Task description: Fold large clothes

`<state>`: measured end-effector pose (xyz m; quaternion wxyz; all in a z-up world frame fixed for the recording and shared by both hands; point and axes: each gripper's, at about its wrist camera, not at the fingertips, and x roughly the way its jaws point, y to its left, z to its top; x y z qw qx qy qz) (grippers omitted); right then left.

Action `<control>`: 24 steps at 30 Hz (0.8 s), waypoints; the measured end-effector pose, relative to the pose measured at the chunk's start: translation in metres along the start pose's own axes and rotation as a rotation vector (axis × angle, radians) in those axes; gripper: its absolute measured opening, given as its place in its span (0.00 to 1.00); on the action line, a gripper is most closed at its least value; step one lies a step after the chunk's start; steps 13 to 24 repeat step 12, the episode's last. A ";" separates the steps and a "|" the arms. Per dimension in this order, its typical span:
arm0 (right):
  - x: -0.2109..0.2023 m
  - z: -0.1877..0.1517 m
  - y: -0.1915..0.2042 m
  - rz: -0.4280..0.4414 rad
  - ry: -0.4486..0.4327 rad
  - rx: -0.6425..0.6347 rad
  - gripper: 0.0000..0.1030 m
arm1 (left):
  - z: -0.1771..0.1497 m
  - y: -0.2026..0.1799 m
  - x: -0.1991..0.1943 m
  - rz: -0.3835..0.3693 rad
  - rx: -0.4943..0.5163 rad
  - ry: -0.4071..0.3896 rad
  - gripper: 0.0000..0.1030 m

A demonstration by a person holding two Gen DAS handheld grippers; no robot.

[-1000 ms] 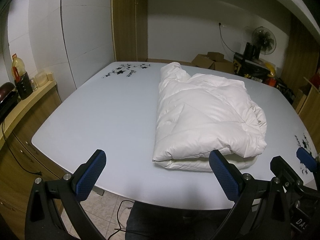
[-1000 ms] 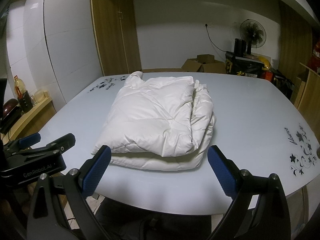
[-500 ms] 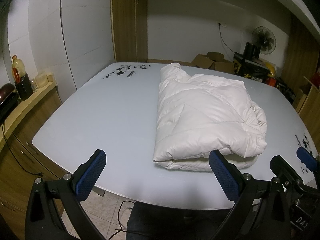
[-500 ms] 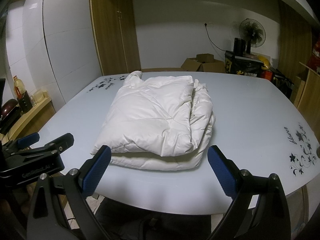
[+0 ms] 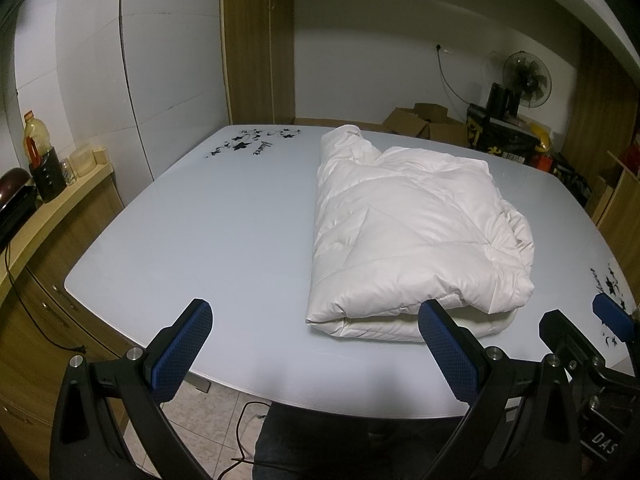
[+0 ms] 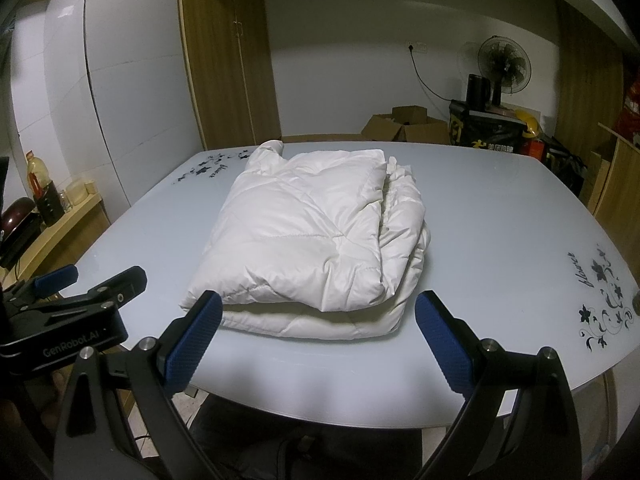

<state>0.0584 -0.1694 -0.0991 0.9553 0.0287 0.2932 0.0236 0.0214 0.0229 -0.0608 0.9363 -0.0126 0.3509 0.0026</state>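
A white puffy quilted garment (image 5: 412, 232) lies folded into a thick bundle on the pale glass table (image 5: 208, 240); it also shows in the right wrist view (image 6: 316, 240). My left gripper (image 5: 316, 344) is open and empty, held at the near table edge, left of the bundle's front. My right gripper (image 6: 318, 336) is open and empty, just in front of the bundle's near edge. Each gripper shows at the edge of the other's view: the right one (image 5: 600, 328) and the left one (image 6: 80, 292).
The table (image 6: 500, 240) has black flower prints at its corners (image 6: 600, 304). A wooden counter with bottles (image 5: 40, 160) stands at the left. Cardboard boxes (image 5: 420, 120), a fan (image 5: 524, 76) and wooden cupboards stand beyond the table.
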 end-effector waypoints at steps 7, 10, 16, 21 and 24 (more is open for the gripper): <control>0.001 -0.001 -0.001 -0.001 0.004 0.001 0.94 | 0.000 0.000 0.000 -0.003 -0.003 -0.002 1.00; 0.002 -0.002 0.000 -0.001 0.007 0.000 0.94 | 0.000 0.001 0.000 -0.009 -0.010 -0.007 1.00; 0.003 -0.002 0.000 -0.001 0.011 0.000 0.95 | 0.001 0.001 0.000 -0.006 -0.007 -0.007 1.00; 0.003 -0.002 0.000 -0.001 0.011 0.000 0.95 | 0.001 0.001 0.000 -0.006 -0.007 -0.007 1.00; 0.003 -0.002 0.000 -0.001 0.011 0.000 0.95 | 0.001 0.001 0.000 -0.006 -0.007 -0.007 1.00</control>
